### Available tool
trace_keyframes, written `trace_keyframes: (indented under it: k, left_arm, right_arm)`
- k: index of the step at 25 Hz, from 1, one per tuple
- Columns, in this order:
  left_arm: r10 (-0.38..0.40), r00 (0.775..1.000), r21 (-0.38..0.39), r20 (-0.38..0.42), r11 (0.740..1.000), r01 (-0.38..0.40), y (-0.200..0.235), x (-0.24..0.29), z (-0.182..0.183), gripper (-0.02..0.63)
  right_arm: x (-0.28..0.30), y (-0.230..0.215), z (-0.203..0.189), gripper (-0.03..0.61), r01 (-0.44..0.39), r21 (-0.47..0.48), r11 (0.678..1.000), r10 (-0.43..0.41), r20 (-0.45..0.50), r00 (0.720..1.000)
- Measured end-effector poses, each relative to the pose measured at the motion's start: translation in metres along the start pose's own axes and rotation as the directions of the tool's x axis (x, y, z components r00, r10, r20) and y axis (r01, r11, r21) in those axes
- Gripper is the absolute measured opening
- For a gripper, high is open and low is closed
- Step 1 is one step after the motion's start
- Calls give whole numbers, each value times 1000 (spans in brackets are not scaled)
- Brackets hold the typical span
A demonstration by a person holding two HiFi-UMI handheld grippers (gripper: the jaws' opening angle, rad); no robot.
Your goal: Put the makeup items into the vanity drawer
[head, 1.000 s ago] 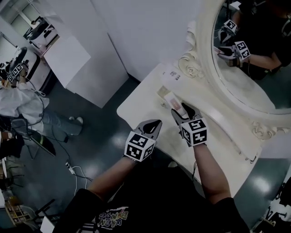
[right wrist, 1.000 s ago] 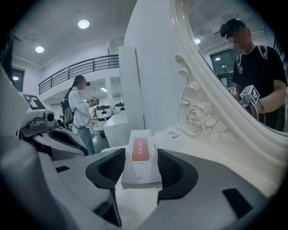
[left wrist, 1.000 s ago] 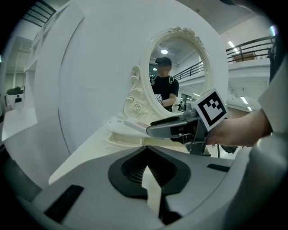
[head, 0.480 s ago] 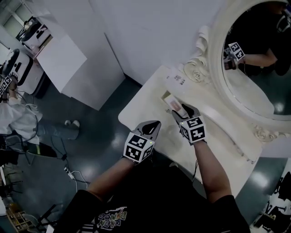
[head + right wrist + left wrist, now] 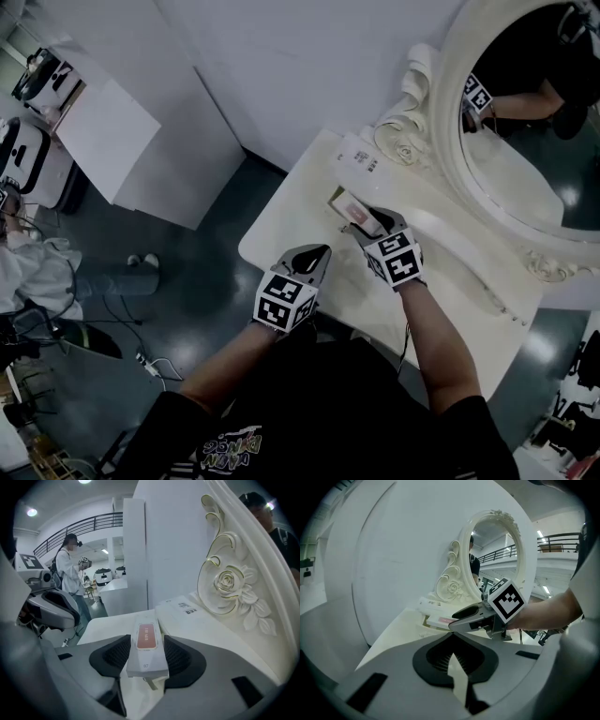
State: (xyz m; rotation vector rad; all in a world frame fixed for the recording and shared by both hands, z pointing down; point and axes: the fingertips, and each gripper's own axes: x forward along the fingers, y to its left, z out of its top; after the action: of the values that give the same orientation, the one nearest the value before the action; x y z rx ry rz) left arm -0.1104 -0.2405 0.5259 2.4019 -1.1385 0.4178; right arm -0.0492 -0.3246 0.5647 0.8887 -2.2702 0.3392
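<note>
A long white makeup box with a red label (image 5: 146, 648) sits between the jaws of my right gripper (image 5: 147, 657), which is shut on it. In the head view that gripper (image 5: 373, 225) holds the box (image 5: 354, 212) low over the cream vanity top (image 5: 281, 225), near its middle. My left gripper (image 5: 315, 257) hovers at the table's front edge, to the left of the right one; its jaws (image 5: 452, 660) are shut with nothing in them. A flat white printed box (image 5: 361, 157) lies at the back by the mirror's base. No drawer shows in any view.
The oval mirror (image 5: 525, 141) in its carved cream frame (image 5: 227, 581) stands along the table's back right. White partition walls (image 5: 122, 131) and dark floor with cables (image 5: 150, 356) lie to the left. A person with grippers stands far off (image 5: 70, 569).
The head camera has turned slightly. The right gripper still holds the box over the same part of the table, and the left gripper stays at the front edge.
</note>
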Motion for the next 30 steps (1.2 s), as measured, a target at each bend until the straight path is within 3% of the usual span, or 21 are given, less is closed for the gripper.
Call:
trace_keyframes:
  k: [10, 16, 30]
  left_arm:
    - [-27, 999, -16, -16, 1000, 27, 12, 15, 1, 8]
    - [-42, 999, -21, -22, 999, 42, 14, 22, 4, 8]
    - [-60, 998, -33, -34, 998, 59, 13, 36, 3, 8]
  right_arm:
    - [13, -2, 2, 245, -11, -30, 999, 10, -47, 999]
    - [16, -5, 10, 246, 12, -144, 989, -19, -48, 999]
    - [20, -2, 15, 245, -12, -188, 982, 9, -16, 1000]
